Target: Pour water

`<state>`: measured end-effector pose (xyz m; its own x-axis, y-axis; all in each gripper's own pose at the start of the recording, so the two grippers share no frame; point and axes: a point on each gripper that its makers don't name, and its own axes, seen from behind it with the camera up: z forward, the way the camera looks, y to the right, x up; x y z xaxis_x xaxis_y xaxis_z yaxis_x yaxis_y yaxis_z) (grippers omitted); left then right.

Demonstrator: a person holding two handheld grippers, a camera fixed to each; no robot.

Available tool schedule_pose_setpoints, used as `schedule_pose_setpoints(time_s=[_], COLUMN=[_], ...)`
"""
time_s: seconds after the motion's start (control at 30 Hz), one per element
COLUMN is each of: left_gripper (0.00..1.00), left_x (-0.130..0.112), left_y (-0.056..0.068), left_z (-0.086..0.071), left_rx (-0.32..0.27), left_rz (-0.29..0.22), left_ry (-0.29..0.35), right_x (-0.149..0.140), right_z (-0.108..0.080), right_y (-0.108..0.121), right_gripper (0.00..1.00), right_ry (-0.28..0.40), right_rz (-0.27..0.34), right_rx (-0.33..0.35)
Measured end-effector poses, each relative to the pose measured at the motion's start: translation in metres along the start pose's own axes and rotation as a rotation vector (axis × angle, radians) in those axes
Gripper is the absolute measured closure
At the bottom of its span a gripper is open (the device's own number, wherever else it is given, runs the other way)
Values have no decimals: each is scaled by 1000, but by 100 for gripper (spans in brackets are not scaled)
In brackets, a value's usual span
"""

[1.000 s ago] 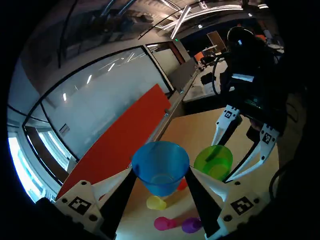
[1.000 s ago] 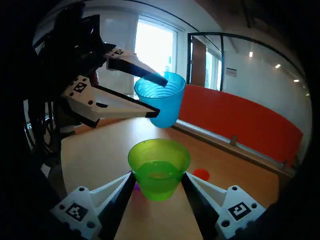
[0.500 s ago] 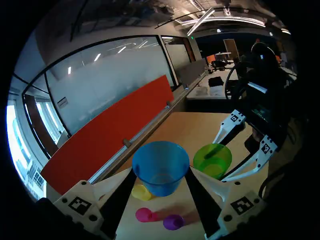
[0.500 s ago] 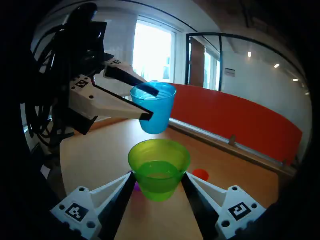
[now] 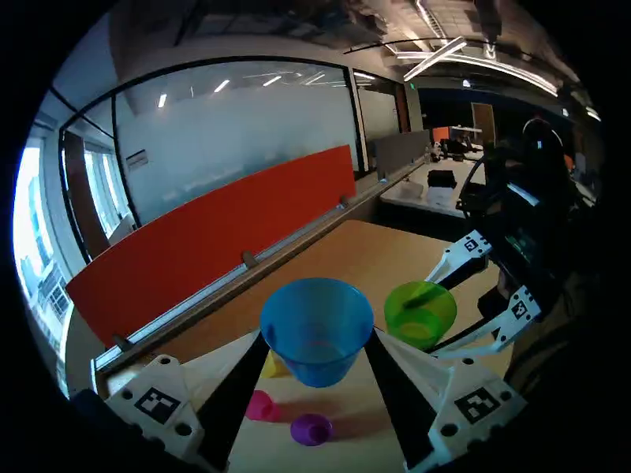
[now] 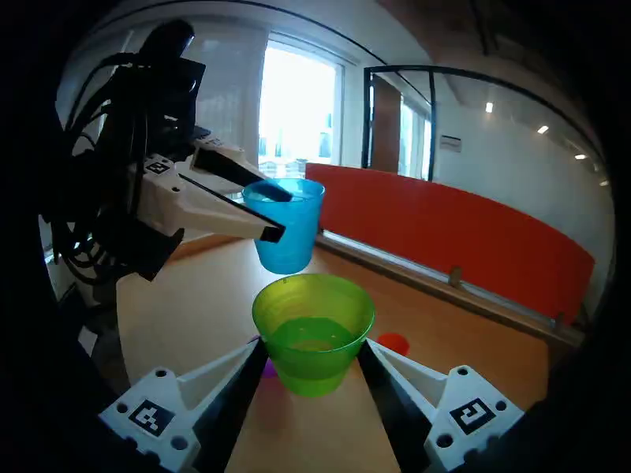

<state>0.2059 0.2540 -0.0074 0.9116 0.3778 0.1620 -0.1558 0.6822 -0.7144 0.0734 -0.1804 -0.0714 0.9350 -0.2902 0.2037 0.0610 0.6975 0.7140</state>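
My left gripper (image 5: 317, 347) is shut on a blue plastic cup (image 5: 317, 327), held upright above the wooden table (image 5: 363, 252); a little water lies at its bottom. The right gripper view shows that cup (image 6: 285, 223) in the left gripper (image 6: 272, 211), upright and just beyond the green cup. My right gripper (image 6: 312, 355) is shut on a green cup (image 6: 313, 331) that holds water. In the left gripper view the green cup (image 5: 420, 314) sits in the right gripper (image 5: 438, 311), to the right of the blue one.
Small yellow (image 5: 274, 366), pink (image 5: 261, 406) and purple (image 5: 311, 430) cups stand on the table below the blue cup. A small red cup (image 6: 393, 344) stands on the table (image 6: 197, 299) behind the green one. An orange divider (image 5: 213, 229) lines the far edge. Black cables (image 6: 102, 197) hang by the left gripper.
The blue cup has swung back from a tilt to upright and come lower, nearer the green cup. The green cup has stayed still in my right gripper.
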Motion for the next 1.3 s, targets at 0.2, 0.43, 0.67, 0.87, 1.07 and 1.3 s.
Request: schedule_pose_setpoints(time_s=[0.2, 0.43, 0.67, 0.87, 1.07, 1.3], left_gripper=[16, 16, 16, 16, 16, 16], left_x=[-7, -21, -40, -62, -79, -89], left_y=[-8, -21, -35, -47, -52, -51], left_z=[-7, -21, -37, -52, -63, -67], left_rx=[32, 87, 131, 175, 202, 206], left_rz=[-64, -102, -173, -197, -224, -244], left_ry=[7, -2, -15, -38, -47, -45], right_x=[0, -2, -2, -3, -4, -5], right_z=[-1, -2, -4, -7, -6, -4], right_y=[1, 4, 10, 14, 14, 13], right_gripper=[17, 16, 17, 17, 17, 17], right_ry=[-2, -4, -4, -7, -11, -17], right_rz=[-2, -2, 2, 2, 2, 2], right_rx=[-2, -11, -25, -36, -34, -29])
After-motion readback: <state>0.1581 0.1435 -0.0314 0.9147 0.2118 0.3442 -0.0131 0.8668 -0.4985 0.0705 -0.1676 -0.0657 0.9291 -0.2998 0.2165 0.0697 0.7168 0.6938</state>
